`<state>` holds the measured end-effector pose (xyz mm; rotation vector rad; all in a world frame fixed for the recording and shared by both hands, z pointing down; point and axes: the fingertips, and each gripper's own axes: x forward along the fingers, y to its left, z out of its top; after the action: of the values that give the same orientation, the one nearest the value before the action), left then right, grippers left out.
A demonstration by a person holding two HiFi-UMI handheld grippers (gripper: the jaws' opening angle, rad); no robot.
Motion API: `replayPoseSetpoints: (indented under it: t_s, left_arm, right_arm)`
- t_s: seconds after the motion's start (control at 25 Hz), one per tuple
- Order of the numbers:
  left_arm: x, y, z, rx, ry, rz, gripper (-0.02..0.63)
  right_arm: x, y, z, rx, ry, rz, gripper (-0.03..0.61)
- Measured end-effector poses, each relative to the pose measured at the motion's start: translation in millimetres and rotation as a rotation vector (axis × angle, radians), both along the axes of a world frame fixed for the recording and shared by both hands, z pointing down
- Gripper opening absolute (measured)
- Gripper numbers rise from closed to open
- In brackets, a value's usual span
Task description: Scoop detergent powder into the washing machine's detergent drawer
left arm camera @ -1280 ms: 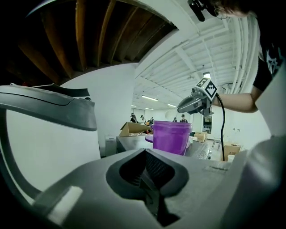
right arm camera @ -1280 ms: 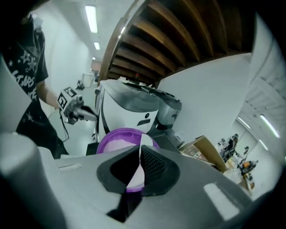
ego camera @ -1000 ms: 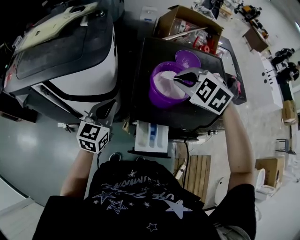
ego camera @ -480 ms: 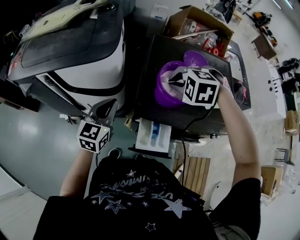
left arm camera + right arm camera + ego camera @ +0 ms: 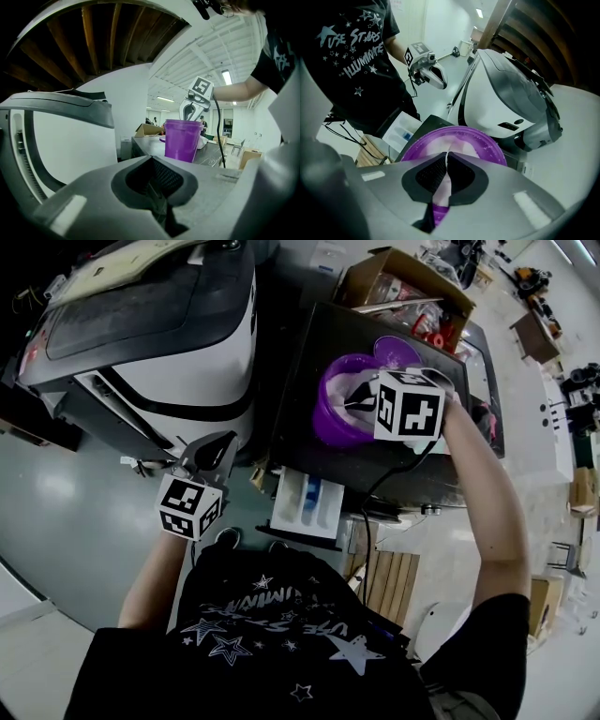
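Note:
A purple bucket [image 5: 330, 424] with white detergent powder [image 5: 349, 386] stands on the black washing machine top [image 5: 314, 338]. My right gripper [image 5: 360, 396] hangs over the bucket's mouth, jaws shut and pointing down at the powder [image 5: 459, 144]. In the right gripper view [image 5: 446, 154] only powder and the purple rim [image 5: 490, 146] show through the slit, and no scoop is visible. The white detergent drawer [image 5: 305, 505] is pulled out in front of the machine, a blue compartment inside. My left gripper [image 5: 217, 448] is shut and empty, held left of the drawer, level with the bucket [image 5: 181, 139].
A large white and black machine [image 5: 159, 343] fills the left side. The purple lid [image 5: 395, 351] lies behind the bucket, and an open cardboard box [image 5: 398, 282] stands beyond it. A black cable [image 5: 375, 488] hangs from the right gripper. Wooden slats [image 5: 384, 577] lie on the floor.
The right gripper has swung left from the bucket's right side to over its mouth and turned its cube. The left gripper has barely moved.

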<state>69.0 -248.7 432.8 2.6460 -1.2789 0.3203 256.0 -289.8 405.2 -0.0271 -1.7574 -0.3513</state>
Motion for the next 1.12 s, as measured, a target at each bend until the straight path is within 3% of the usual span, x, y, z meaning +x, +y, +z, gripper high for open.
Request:
replayPoseSetpoints:
  t_s: [0.32, 0.72, 1.12]
  left_arm:
    - [0, 7, 1, -0.002, -0.004, -0.001, 0.0]
    - [5, 12, 2, -0.003, -0.006, 0.017, 0.0]
    - [8, 12, 2, -0.001, -0.007, 0.044, 0.0]
  right_arm:
    - [10, 8, -3, -0.085, -0.036, 0.066, 0.035]
    - [14, -1, -4, -0.325, -0.238, 0.409, 0.035]
    - [5, -19, -9, -0.516, -0.332, 0.78, 0.035]
